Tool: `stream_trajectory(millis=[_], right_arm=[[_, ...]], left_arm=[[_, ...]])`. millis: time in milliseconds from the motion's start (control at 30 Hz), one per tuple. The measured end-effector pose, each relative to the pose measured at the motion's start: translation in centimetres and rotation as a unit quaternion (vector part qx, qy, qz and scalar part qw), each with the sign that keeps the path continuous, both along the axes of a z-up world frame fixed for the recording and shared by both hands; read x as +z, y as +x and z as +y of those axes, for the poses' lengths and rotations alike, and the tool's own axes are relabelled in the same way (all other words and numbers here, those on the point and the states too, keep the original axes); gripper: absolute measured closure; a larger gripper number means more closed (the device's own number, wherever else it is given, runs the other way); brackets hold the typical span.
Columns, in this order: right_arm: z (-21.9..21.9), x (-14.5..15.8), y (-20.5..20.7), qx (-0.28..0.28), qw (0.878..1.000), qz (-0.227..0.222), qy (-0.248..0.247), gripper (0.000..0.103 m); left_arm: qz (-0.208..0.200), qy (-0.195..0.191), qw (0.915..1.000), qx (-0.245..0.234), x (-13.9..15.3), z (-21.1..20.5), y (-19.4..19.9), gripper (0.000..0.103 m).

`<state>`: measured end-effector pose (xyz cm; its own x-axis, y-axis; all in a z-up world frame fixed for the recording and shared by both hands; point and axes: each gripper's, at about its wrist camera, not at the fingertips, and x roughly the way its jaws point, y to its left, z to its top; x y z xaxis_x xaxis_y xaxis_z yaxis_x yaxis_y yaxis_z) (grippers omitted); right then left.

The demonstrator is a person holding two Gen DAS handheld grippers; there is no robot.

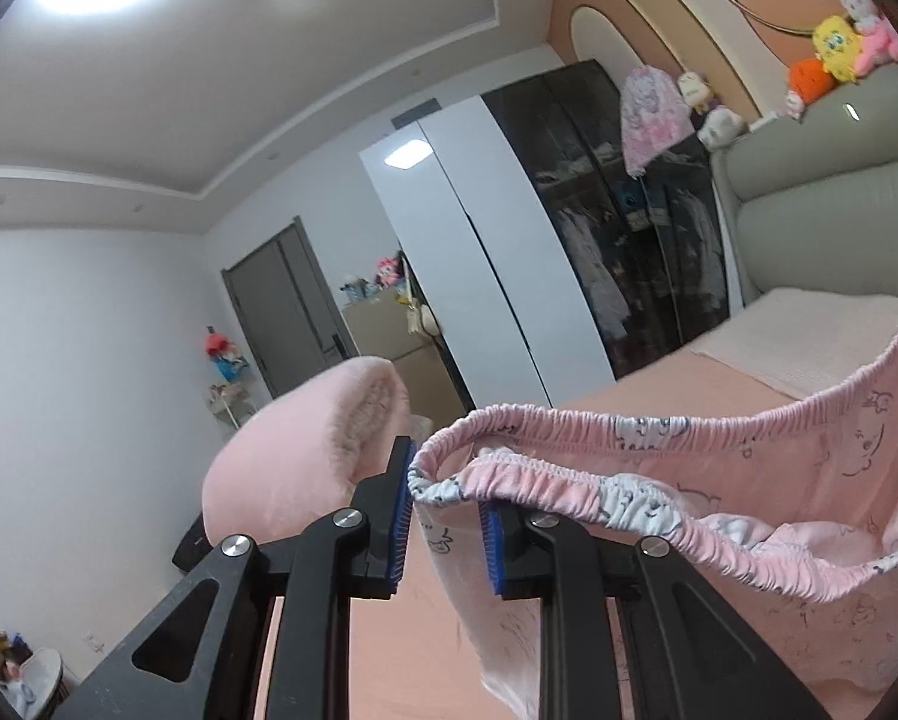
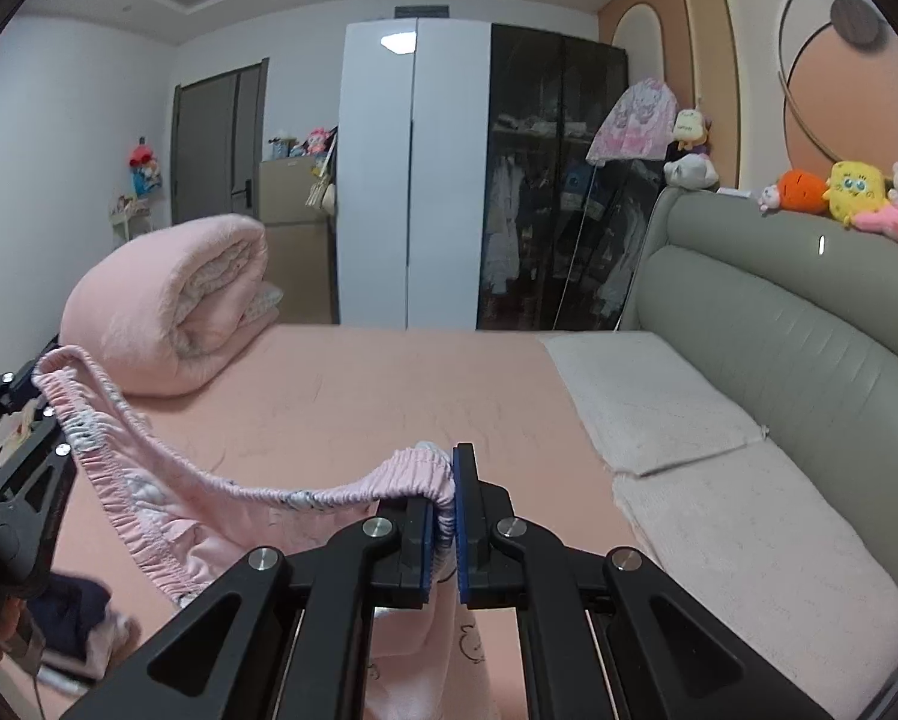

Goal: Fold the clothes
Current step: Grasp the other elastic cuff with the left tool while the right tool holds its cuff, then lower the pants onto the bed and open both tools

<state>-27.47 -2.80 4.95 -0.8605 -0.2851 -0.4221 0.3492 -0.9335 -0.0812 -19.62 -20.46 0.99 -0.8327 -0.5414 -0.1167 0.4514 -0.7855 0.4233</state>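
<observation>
While the pink pants (image 2: 149, 480) hung over the bed (image 2: 389, 396), the right gripper (image 2: 444, 516) pinched their waistband; the left gripper (image 1: 446, 516) stood half open around it, near a rolled quilt (image 2: 167, 306).

The flat peach-pink bed sheet (image 2: 401, 384) lies bare in its middle part, so there a gripper could pass freely. On the left side the big rolled pale pink quilt (image 2: 173, 300) stands in the way. On the right, two flat whitish pillows (image 2: 647, 402) cover the sheet, and the tall grey-green padded headboard (image 2: 797, 324) closes that side. A dark blue garment (image 2: 71, 606) lies low at left.
</observation>
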Motion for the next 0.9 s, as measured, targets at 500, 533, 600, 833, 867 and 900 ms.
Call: stream_trajectory(millis=[500, 533, 600, 833, 867, 900], right_arm=[[0.0, -10.8, 3.3, 0.038, 0.995, -0.072, 0.056, 0.101], [0.2, -11.4, 3.8, 0.043, 0.994, -0.077, 0.06, 0.101], [0.6, -12.7, 4.8, 0.052, 0.993, -0.087, 0.067, 0.101], [2.0, -16.7, 7.6, 0.063, 0.987, -0.122, 0.089, 0.1], [2.3, -17.2, 7.8, 0.063, 0.986, -0.129, 0.086, 0.1], [2.6, -17.7, 8.1, 0.061, 0.985, -0.135, 0.084, 0.1]], left_arm=[[-0.064, 0.01, 0.9977, -0.019, -9.3, -0.1, 4.5, 0.084], [-0.07, 0.021, 0.997, -0.025, -10.1, -0.1, 5.2, 0.084], [-0.083, 0.044, 0.9949, -0.037, -11.5, 0.1, 6.6, 0.084], [-0.133, 0.09, 0.9856, -0.053, -15.5, 1.1, 9.6, 0.084], [-0.138, 0.091, 0.9845, -0.057, -15.9, 1.3, 9.9, 0.084], [-0.144, 0.093, 0.9833, -0.061, -16.4, 1.5, 10.3, 0.084]])
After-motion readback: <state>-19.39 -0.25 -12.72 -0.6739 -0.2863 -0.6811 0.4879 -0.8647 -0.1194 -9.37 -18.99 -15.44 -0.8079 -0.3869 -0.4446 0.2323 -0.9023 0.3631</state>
